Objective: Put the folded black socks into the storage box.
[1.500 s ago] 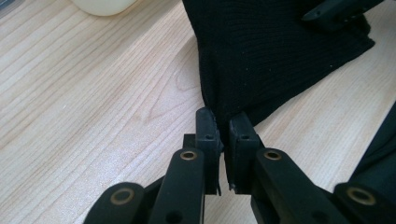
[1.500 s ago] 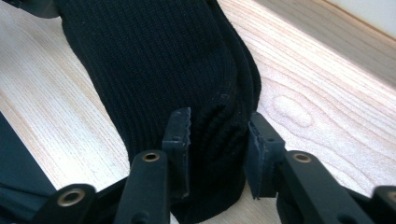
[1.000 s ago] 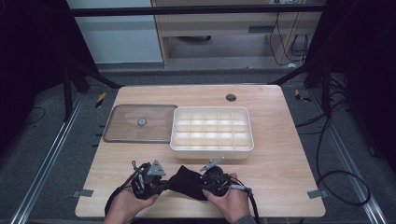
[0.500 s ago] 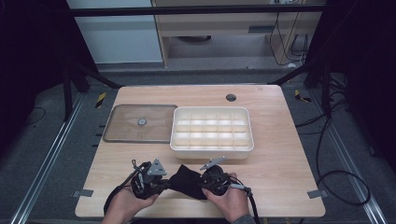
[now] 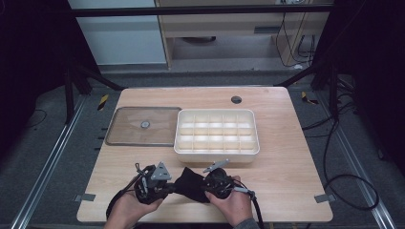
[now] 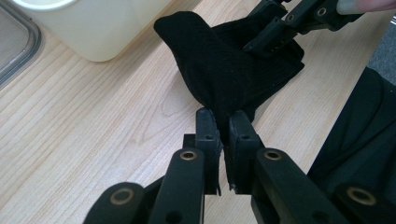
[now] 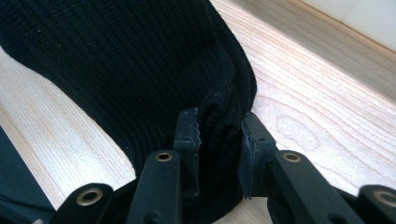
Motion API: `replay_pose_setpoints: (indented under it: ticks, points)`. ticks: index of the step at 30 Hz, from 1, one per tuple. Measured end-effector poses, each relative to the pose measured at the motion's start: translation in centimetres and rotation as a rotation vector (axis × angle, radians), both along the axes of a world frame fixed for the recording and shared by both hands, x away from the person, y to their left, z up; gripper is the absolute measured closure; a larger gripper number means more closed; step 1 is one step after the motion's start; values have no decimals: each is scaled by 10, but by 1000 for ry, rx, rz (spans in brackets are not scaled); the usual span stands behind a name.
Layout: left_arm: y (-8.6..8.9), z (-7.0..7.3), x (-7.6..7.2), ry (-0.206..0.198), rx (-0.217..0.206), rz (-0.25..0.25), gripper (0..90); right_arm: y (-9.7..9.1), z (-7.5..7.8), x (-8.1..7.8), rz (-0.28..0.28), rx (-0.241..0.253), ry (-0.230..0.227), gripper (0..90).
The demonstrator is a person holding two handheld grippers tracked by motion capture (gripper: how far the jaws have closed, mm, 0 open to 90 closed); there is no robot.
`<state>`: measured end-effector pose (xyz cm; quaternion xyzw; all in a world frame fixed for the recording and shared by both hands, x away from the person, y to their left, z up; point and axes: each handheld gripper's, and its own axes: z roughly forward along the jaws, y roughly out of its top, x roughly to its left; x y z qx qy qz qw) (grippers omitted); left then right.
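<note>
Both grippers are on the black knitted fabric piece (image 5: 190, 183), probably a sock, which sits at the near edge of the pale wooden tabletop (image 5: 286, 157), just in front of the cream compartmented plastic tray (image 5: 217, 132). The left gripper (image 6: 223, 135) has its fingers clenched on a thin pinch of the cloth's edge; in the right gripper view, the right gripper (image 7: 219, 140) has its fingers closed around a thicker, ribbed fold, likely the cuff. The fabric bunches and sags between them, part of it resting on the wood. This looks light, soft and floppy, with no stiffness to rely on, so it should drape wherever it isn't held. The ribbed edge looks the surest place to grip, since it's thicker and less likely to slip. To the left of the tray lies a flat translucent lid with a small centre knob (image 5: 143, 125).
</note>
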<state>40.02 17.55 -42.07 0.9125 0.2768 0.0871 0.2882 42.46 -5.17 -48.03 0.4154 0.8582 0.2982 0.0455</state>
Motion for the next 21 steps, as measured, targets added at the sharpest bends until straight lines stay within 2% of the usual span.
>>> replay_pose_setpoints:
  ticks: [10,21]
  points:
    - [-3,3,-2,-12,-7,-5,846,3,0,1,-5,10,3,720]
    - [-15,5,-8,-9,-13,-66,846,4,-2,5,-26,46,4,716]
